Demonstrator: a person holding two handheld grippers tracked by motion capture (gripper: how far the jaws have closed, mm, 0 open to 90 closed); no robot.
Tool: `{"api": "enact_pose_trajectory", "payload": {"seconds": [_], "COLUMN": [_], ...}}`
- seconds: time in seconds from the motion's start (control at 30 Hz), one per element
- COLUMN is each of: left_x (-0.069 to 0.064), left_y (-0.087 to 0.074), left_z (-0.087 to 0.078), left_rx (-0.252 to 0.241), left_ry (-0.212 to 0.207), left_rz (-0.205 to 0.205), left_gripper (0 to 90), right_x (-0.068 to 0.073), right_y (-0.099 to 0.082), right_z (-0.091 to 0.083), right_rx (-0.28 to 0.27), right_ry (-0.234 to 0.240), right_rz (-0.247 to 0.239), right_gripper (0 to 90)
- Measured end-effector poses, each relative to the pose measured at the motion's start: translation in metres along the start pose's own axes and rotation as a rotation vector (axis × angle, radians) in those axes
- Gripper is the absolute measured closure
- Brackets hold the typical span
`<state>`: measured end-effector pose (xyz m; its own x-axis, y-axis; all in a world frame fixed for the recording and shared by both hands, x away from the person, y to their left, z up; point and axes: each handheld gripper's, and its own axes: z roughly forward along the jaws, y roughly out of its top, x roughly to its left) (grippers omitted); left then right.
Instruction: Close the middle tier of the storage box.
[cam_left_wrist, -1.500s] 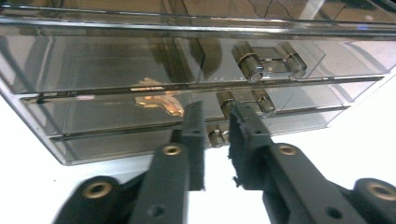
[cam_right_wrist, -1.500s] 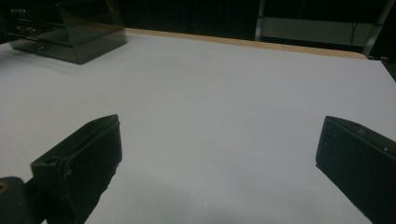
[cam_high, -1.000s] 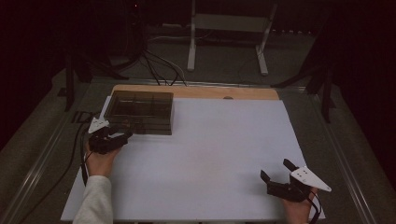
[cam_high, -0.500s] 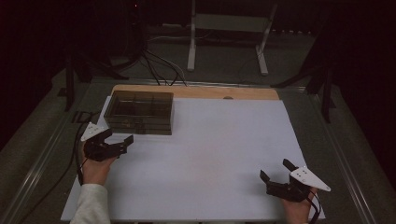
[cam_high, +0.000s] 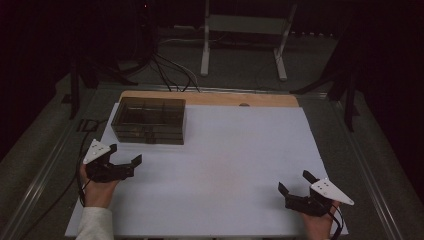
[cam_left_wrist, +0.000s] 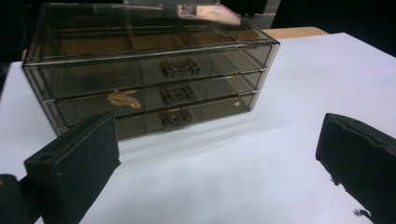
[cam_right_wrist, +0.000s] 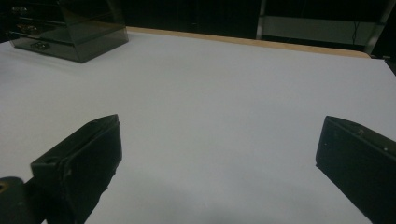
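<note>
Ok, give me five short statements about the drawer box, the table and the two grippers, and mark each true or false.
1. The drawer box has three drawers. True.
2. The left gripper grips a drawer handle. False: its jaws stand open, short of the box.
3. Something yellowish lies in the middle drawer. True.
4. The right gripper is shut. False: its jaws stand wide apart over the white table.
5. The top drawer is pulled out. False: all three fronts sit flush.

Smoky translucent brown drawer box (cam_left_wrist: 149, 79) on white sheet (cam_high: 240, 170) over tan wooden table (cam_high: 270, 99).
</note>
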<state>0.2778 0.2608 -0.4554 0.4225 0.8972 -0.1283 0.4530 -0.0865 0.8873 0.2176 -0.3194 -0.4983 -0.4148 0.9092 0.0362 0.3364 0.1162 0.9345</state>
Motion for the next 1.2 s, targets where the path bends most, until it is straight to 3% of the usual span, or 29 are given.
{"api": "enact_pose_trajectory", "payload": {"seconds": [0.13,0.53,0.83,1.13,1.2], "left_x": [-0.002,-0.008,-0.016,-0.019,-0.021], "left_y": [-0.005,-0.031,-0.044,-0.053,-0.054], "left_z": [-0.007,-0.025,-0.029,-0.027,-0.026], "left_rx": [-0.012,-0.054,-0.078,-0.107,-0.090], "left_ry": [0.024,0.019,0.022,-0.003,0.017], "left_rz": [0.016,0.042,0.073,0.083,0.104], "left_gripper": [0.7,0.7,0.7,0.7,0.8], "right_x": [0.000,0.001,0.001,0.005,0.005], "right_y": [0.000,0.000,0.001,0.002,0.001], "right_z": [0.000,0.000,-0.001,0.001,0.002], "right_rx": [-0.002,-0.006,-0.015,0.000,0.006], "right_ry": [-0.001,0.007,0.014,0.041,0.046], "right_rz": [0.001,-0.002,-0.001,-0.012,-0.014], "right_gripper": [0.7,0.7,0.7,0.7,0.6]}}
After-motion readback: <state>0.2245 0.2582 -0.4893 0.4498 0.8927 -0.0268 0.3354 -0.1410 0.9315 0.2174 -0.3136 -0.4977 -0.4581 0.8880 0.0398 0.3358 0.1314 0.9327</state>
